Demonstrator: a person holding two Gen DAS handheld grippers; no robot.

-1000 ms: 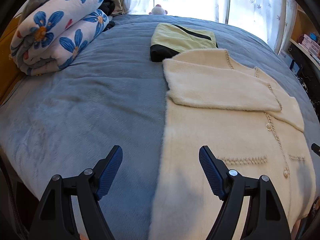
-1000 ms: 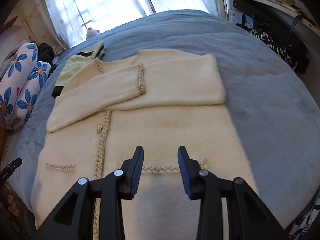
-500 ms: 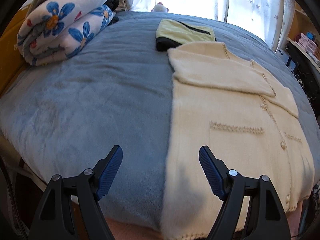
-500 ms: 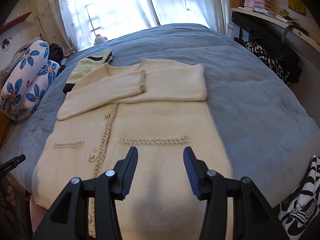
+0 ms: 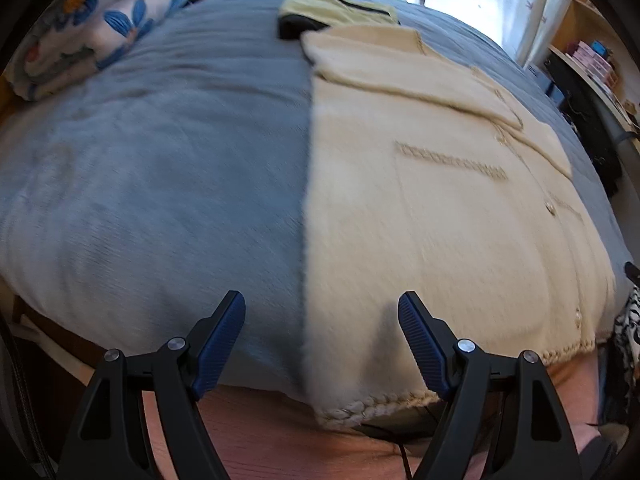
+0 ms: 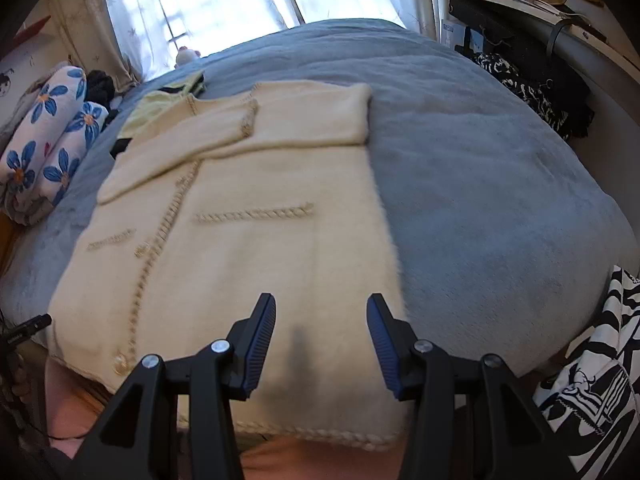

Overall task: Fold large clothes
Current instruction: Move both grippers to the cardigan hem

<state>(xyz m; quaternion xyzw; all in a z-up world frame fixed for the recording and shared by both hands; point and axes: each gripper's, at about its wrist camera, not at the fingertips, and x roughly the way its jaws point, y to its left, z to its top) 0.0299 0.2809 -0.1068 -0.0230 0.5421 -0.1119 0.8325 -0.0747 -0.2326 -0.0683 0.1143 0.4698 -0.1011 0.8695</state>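
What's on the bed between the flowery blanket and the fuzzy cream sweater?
Nothing: only bare blue bedcover lies between the flowery blanket and the sweater. The left wrist view shows that stretch best.

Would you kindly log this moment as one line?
cardigan: flat, sleeves folded | left gripper: open | right gripper: open | hem fold: pending

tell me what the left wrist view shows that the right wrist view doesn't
Only the left wrist view shows the left gripper, open over the cardigan's left bottom corner.

Only the right wrist view shows the right gripper, open above the hem, a black and white patterned cloth at the bed's right side, and the whole cardigan width.

Both show the cream cardigan with sleeves folded across, the blue blanket, the yellow garment and the floral bedding roll.
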